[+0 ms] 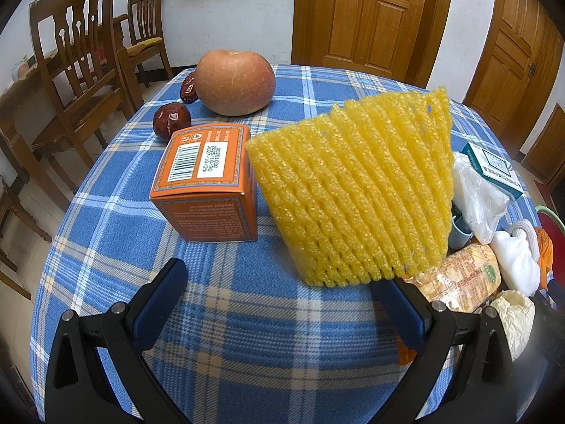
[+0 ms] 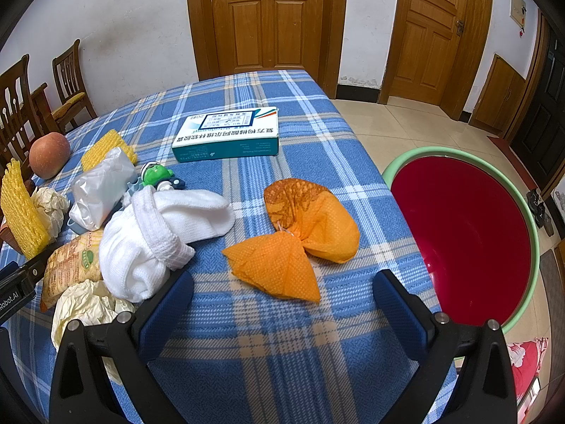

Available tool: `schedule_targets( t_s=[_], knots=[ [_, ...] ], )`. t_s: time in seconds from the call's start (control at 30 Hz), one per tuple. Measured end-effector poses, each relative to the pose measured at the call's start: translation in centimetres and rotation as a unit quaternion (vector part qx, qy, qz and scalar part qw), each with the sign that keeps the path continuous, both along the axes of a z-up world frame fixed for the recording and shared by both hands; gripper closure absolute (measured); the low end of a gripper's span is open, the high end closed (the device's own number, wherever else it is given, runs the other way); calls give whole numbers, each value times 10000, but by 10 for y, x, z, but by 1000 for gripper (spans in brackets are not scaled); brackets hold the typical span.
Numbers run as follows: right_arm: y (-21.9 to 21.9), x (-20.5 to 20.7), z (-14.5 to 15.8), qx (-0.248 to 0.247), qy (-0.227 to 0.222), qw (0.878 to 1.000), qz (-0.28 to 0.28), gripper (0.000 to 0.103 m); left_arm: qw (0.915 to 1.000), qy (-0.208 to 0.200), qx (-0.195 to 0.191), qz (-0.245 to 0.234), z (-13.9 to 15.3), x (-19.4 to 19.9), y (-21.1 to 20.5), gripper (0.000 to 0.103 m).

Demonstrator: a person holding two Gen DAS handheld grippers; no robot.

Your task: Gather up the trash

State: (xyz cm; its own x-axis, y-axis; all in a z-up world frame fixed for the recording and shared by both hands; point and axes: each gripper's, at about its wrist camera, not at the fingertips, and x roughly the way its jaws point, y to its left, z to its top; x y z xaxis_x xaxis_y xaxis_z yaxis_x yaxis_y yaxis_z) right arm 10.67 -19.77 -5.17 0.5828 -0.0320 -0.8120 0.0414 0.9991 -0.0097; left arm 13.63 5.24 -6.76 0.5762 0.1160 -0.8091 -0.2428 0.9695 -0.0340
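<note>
Directly ahead of the right gripper [image 2: 282,293], jaws spread wide and empty, lies the orange wrapper [image 2: 295,233] on the plaid tablecloth [image 2: 282,353], long axis slanting far-right; the red basin [image 2: 469,233] waits rightward (left gripper [image 1: 282,304], also agape, faces the yellow foam net [image 1: 356,190]).

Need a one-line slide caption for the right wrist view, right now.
Open right gripper hovers over the plaid tablecloth facing an orange wrapper, with the red basin waiting beside the table.
</note>
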Motion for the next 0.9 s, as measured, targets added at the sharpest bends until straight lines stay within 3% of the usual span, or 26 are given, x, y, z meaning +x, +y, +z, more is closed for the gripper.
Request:
schedule_targets(
  t_s=[0.9],
  knots=[
    [0, 0, 0, -1, 1, 10000, 1, 0, 10000, -1, 0, 0, 0, 2, 0, 1]
  ],
)
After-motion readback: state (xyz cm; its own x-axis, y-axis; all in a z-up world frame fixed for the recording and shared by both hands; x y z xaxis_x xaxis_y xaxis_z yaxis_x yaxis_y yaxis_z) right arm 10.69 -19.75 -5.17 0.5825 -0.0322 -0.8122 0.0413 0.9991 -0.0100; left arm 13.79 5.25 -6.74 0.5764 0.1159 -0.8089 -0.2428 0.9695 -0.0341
